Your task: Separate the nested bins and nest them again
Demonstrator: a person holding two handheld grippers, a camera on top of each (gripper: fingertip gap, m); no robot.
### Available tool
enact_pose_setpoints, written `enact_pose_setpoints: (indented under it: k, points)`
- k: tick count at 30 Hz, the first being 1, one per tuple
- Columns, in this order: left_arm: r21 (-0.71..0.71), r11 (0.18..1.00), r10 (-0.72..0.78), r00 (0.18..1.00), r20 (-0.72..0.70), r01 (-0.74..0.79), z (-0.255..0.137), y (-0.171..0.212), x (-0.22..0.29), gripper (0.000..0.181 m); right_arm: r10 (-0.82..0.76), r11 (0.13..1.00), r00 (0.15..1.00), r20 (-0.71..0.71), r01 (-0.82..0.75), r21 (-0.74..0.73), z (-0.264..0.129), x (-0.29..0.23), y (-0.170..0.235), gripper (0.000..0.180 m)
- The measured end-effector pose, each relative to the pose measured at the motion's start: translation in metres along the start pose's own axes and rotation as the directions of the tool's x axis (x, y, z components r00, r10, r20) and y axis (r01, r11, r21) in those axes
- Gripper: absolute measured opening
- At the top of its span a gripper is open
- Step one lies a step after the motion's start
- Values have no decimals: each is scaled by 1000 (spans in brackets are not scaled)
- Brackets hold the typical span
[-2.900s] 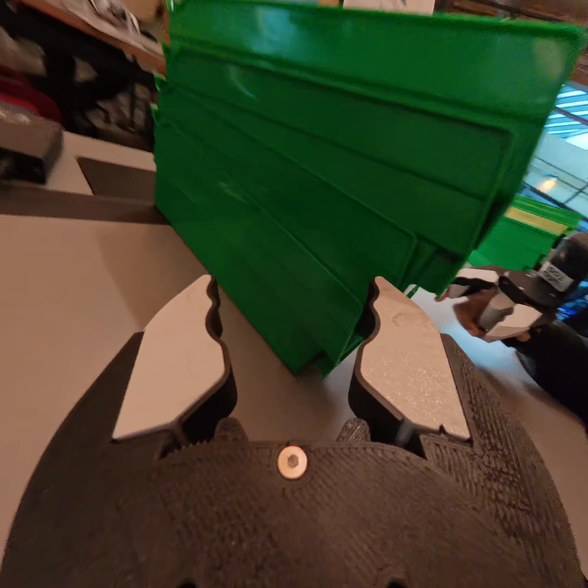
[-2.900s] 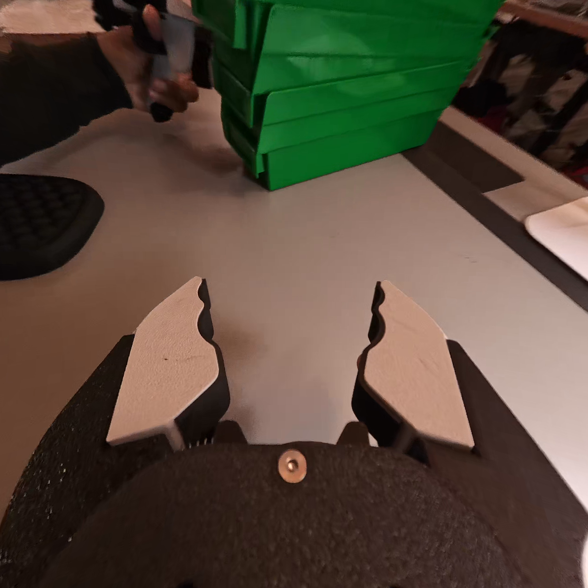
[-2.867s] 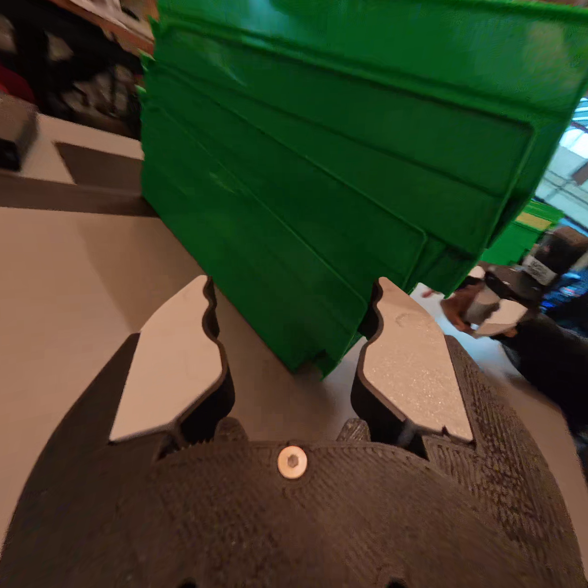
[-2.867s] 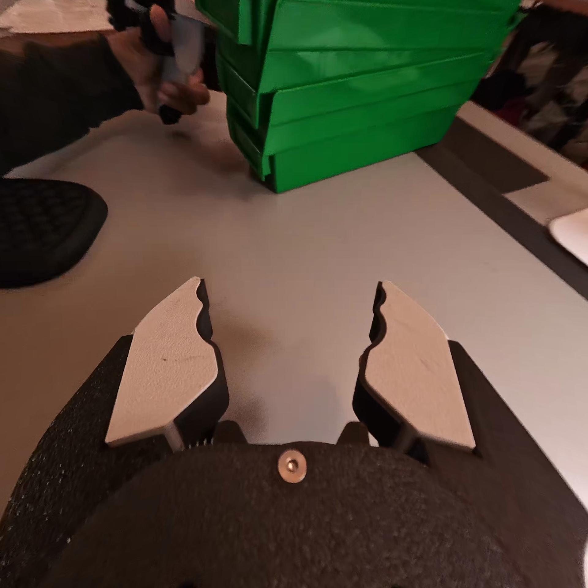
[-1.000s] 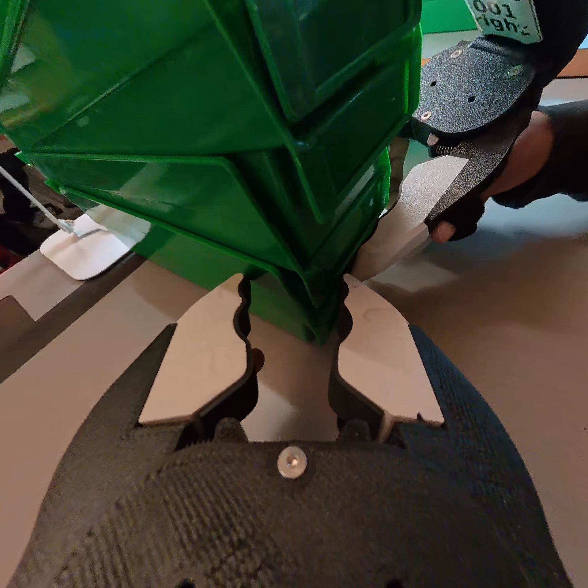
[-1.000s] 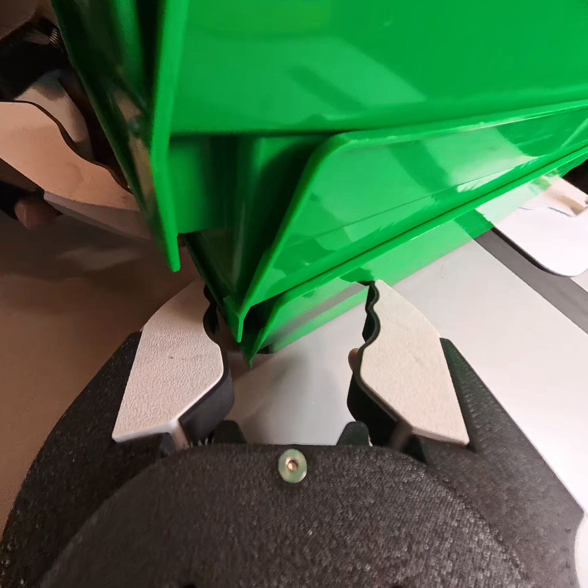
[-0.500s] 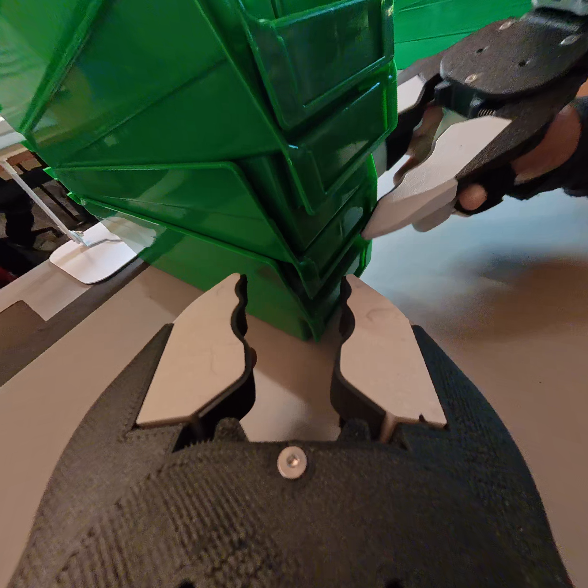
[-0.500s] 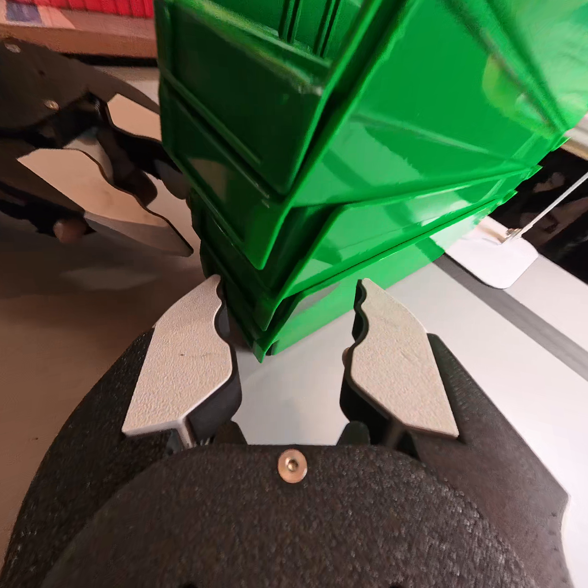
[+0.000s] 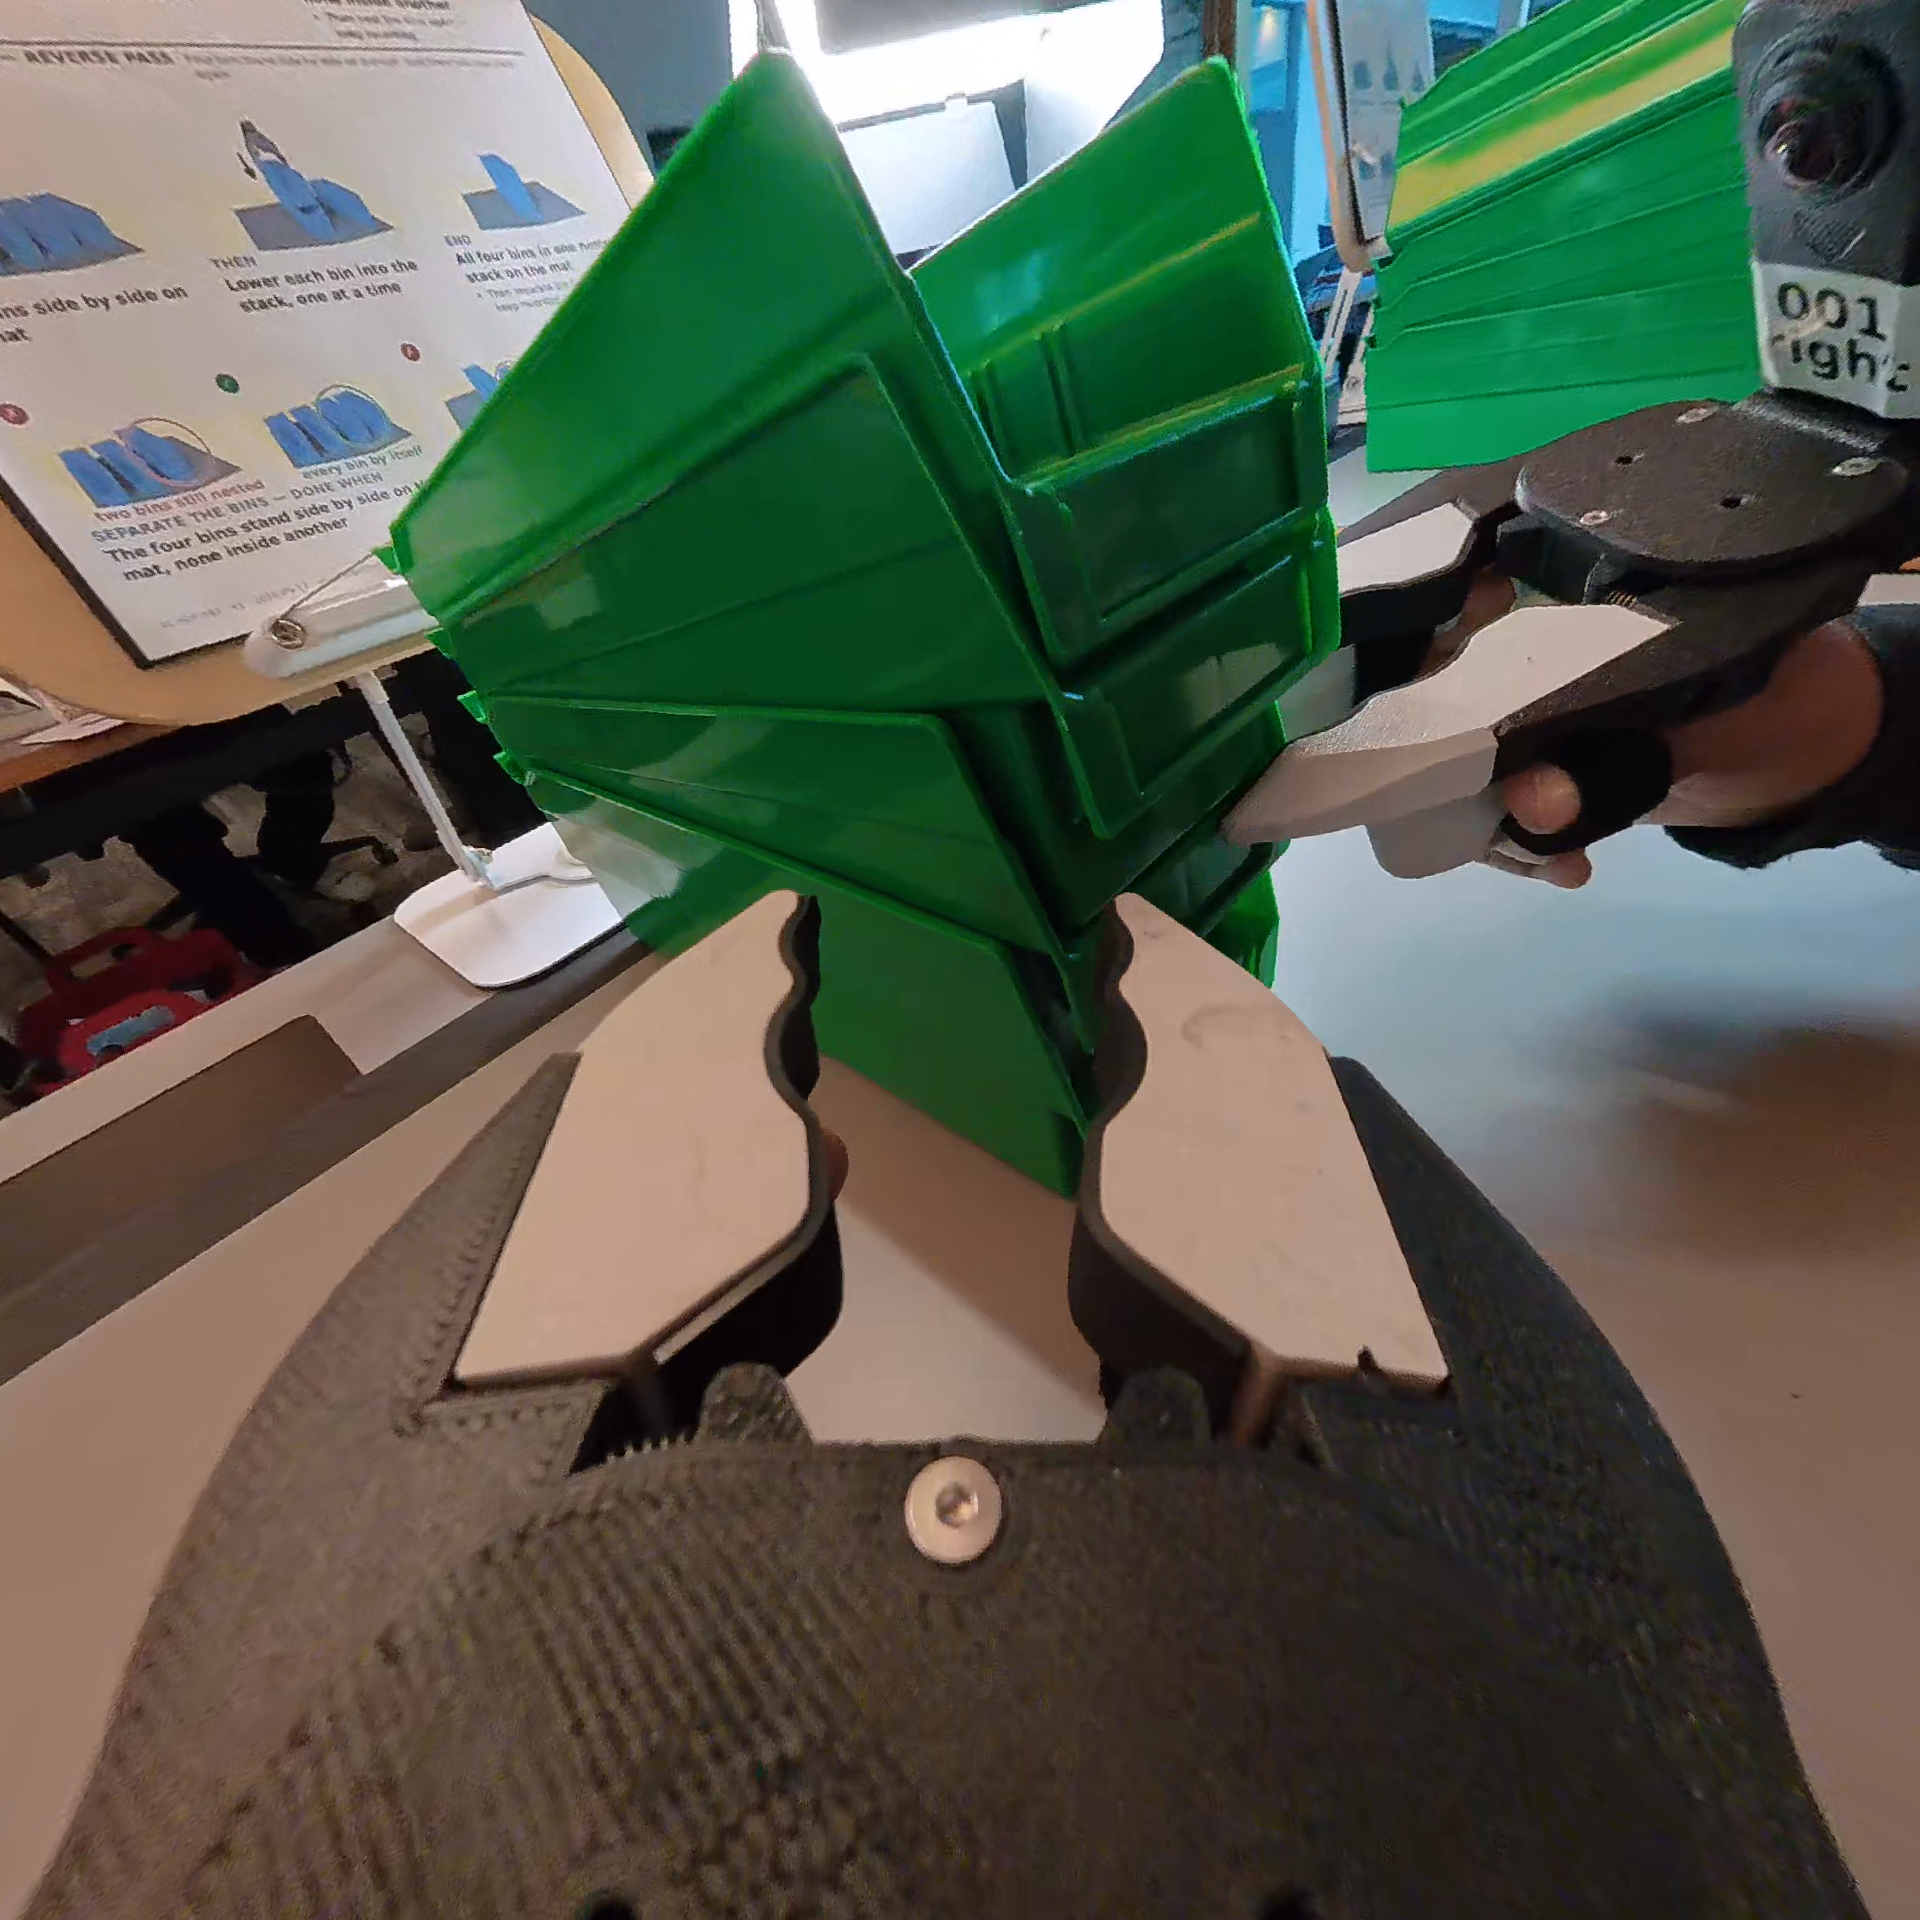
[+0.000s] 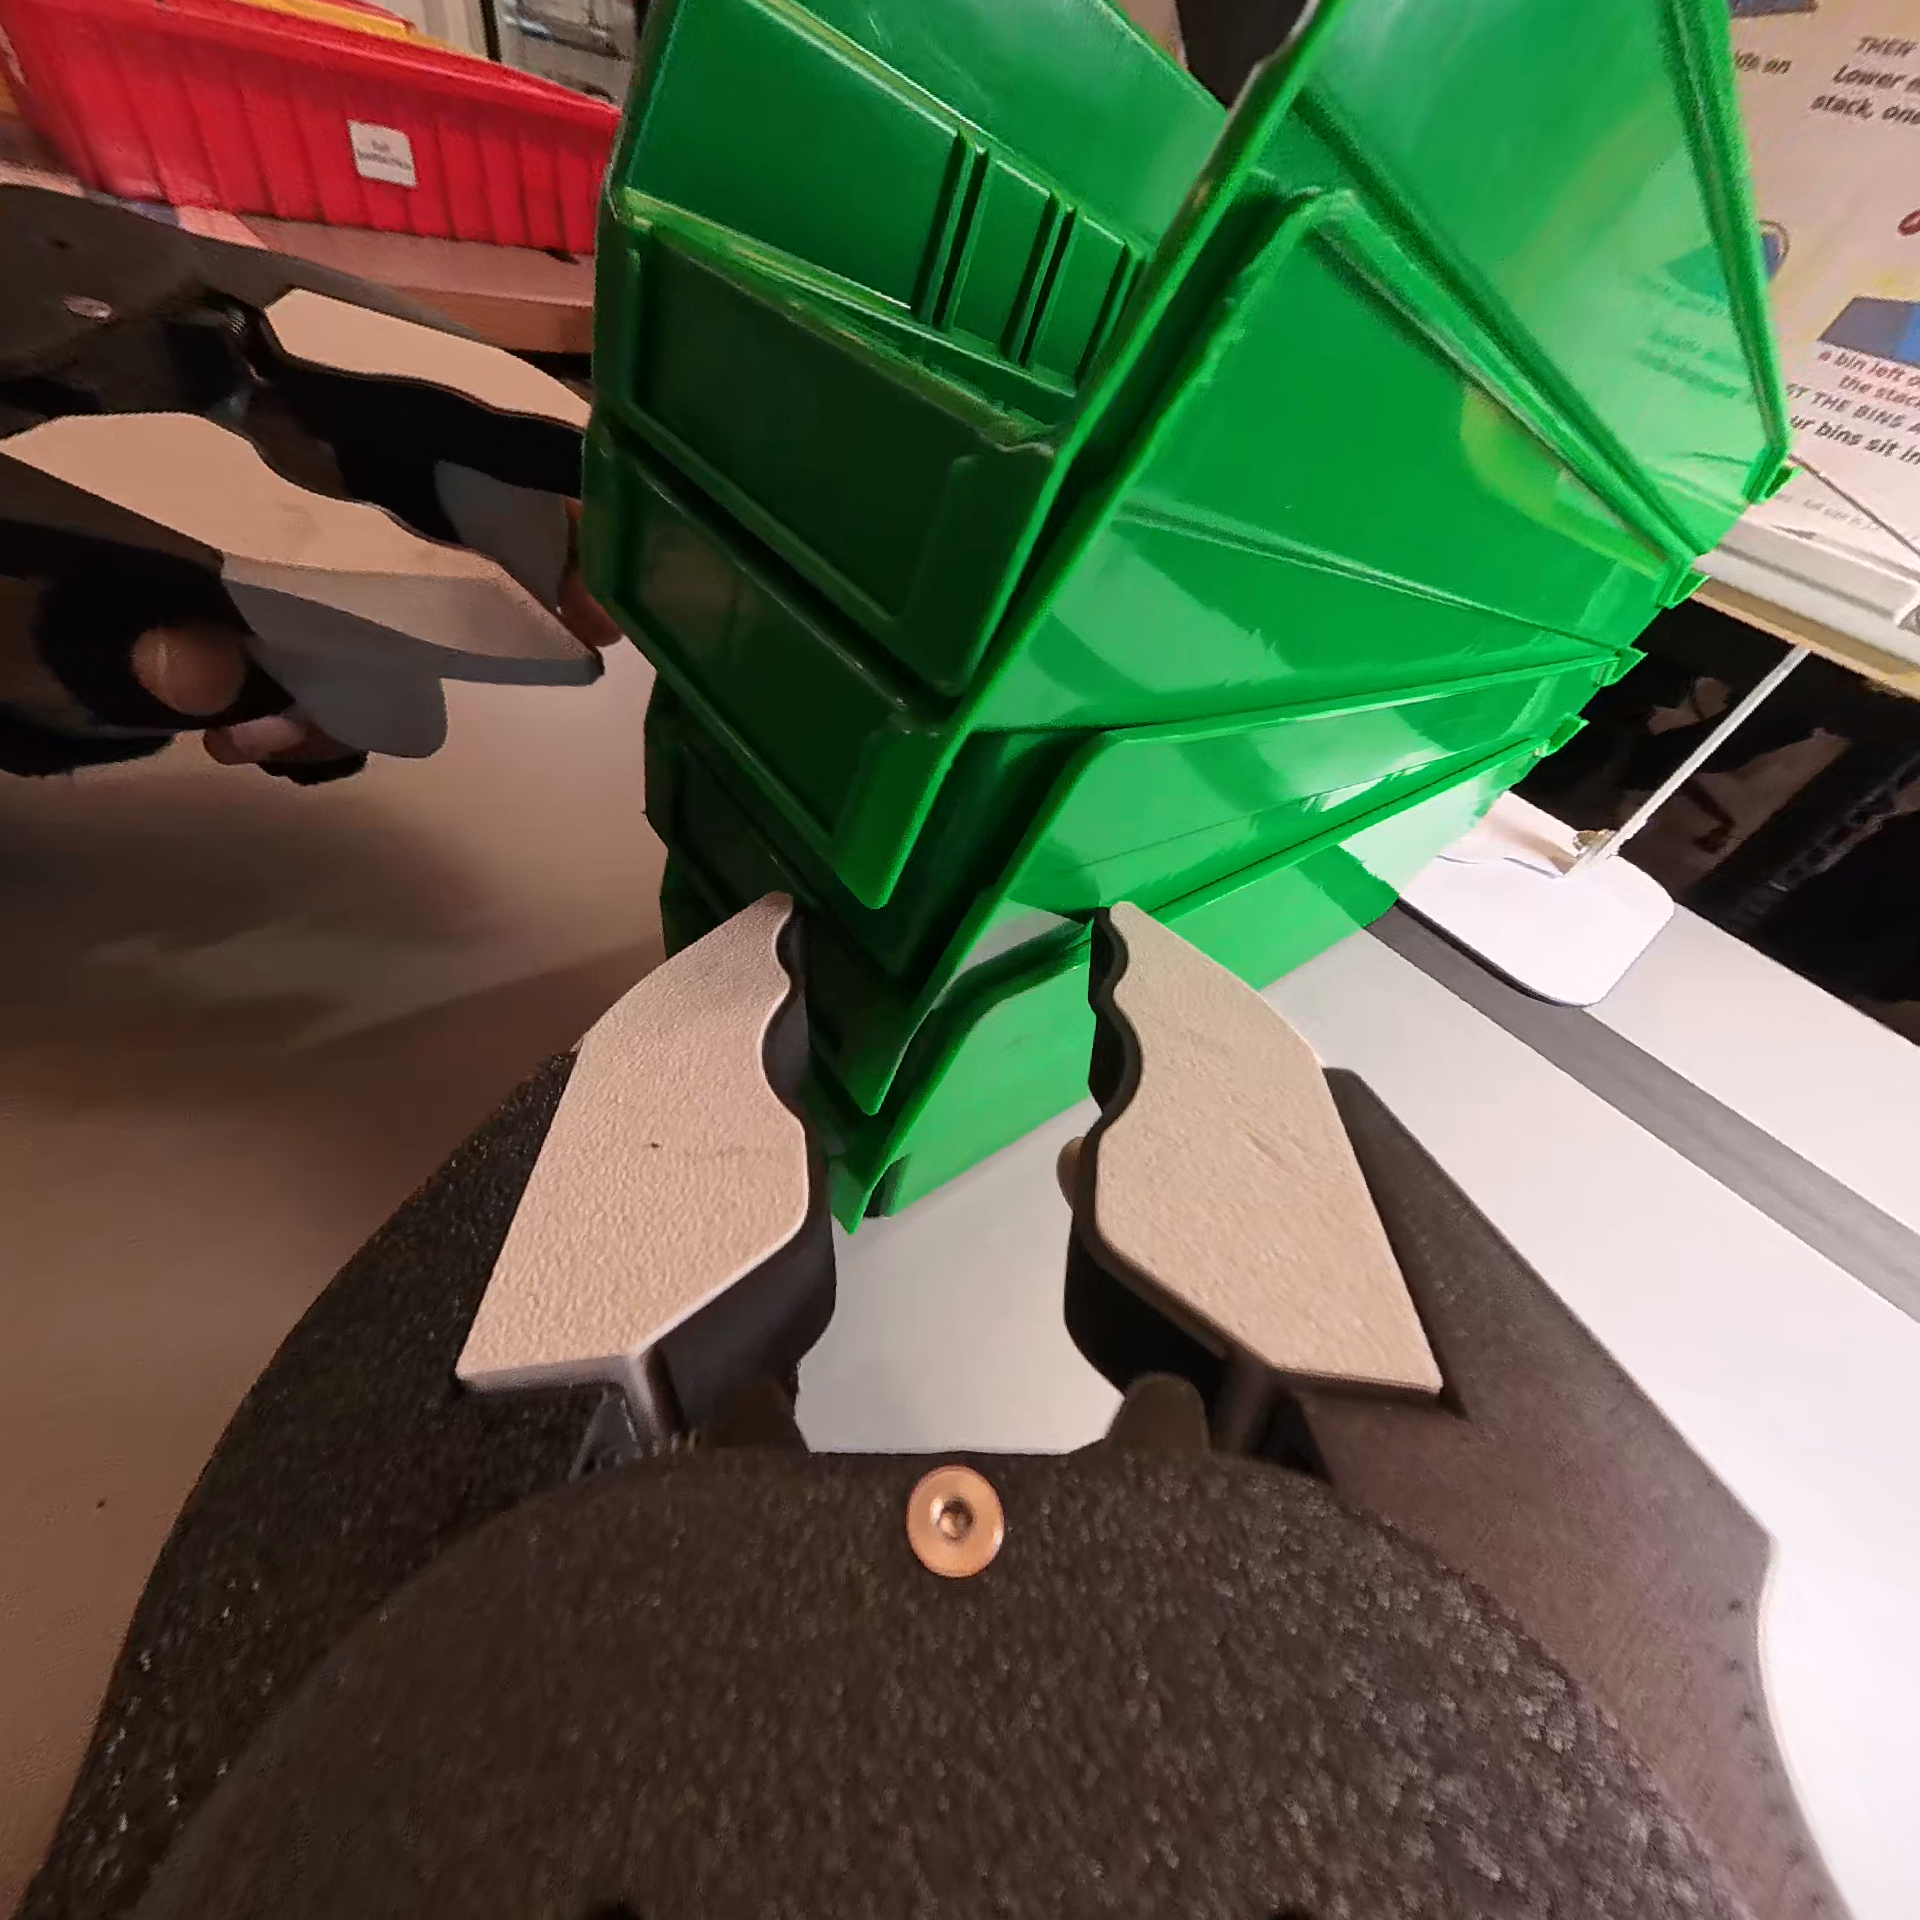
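Note:
A stack of several nested green bins (image 9: 831, 623) stands on the pale table (image 9: 1558, 1195), its upper bins tipped and fanned apart. My left gripper (image 9: 961, 935) is shut around one front corner of the lowest bins. My right gripper (image 10: 945, 925) is shut around the other front corner of the same stack (image 10: 1247, 623). A finger of the right gripper (image 9: 1403, 748) shows at the stack's front in the left wrist view. A finger of the left gripper (image 10: 364, 603) shows at the left in the right wrist view. Both are held by hands.
An instruction poster (image 9: 260, 312) on a thin stand with a white base (image 9: 509, 925) stands behind the stack. More green bins (image 9: 1558, 312) are at the back right. A red crate (image 10: 312, 135) sits on a shelf. A dark strip (image 10: 1662, 1122) crosses the table.
Both grippers came up to the stack from apart and closed around its front corners. The right gripper's jaws narrowed most. The upper bins now tilt up more.

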State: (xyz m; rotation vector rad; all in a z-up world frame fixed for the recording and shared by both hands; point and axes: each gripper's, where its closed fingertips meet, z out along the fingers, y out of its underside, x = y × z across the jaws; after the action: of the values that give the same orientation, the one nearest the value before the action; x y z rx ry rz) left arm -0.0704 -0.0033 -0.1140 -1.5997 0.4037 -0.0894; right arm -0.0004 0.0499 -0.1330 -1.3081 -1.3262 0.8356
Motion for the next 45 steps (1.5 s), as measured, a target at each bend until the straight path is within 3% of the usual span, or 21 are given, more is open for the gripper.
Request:
enact_pose_setpoints:
  k: [2, 7, 12, 17, 21, 27, 32, 37, 40, 45]
  points:
    - [-16, 1000, -12, 1000, -20, 12, 1, 1, 3, 51, 21, 1000, 1000, 15, -21, 8, 0, 1, 1, 51]
    - [-128, 991, -43, 996, -79, 33, 18, 27, 16, 57, 61, 996, 997, 54, -57, -62, 10, -5, 16, 73]
    - [-209, 978, -2, 999, -36, -6, 27, 38, 23, 53, 25, 996, 1000, 15, -24, -89, 8, -5, 16, 60]
    - [-201, 979, 20, 999, -44, -28, 24, 36, 26, 52, 13, 992, 1000, 28, -9, -125, 6, -7, 16, 60]
    - [-104, 993, 43, 998, -36, -47, 12, 14, 18, 52, -63, 989, 997, 46, 69, -133, -4, -4, 10, 49]
    - [7, 1000, 26, 995, 101, -27, -23, -28, 3, 51, -191, 981, 979, 70, 193, -28, -39, -4, -48, 39]
    - [9, 1000, 21, 990, 136, -23, -37, -35, 8, 51, -419, 901, 902, 107, 427, -76, -59, -30, -95, 41]
    - [-49, 999, 21, 992, 126, -15, -31, -20, 9, 52, -684, 692, 728, 47, 667, -277, -43, -11, -113, 48]
    - [-58, 998, 23, 992, 122, -16, -31, -17, 9, 52, -600, 755, 800, -22, 556, -346, -37, 12, -134, 48]
    - [-74, 997, 11, 994, 108, -3, -33, -13, 7, 51, -257, 851, 966, 10, 231, -472, -24, 41, -137, 65]
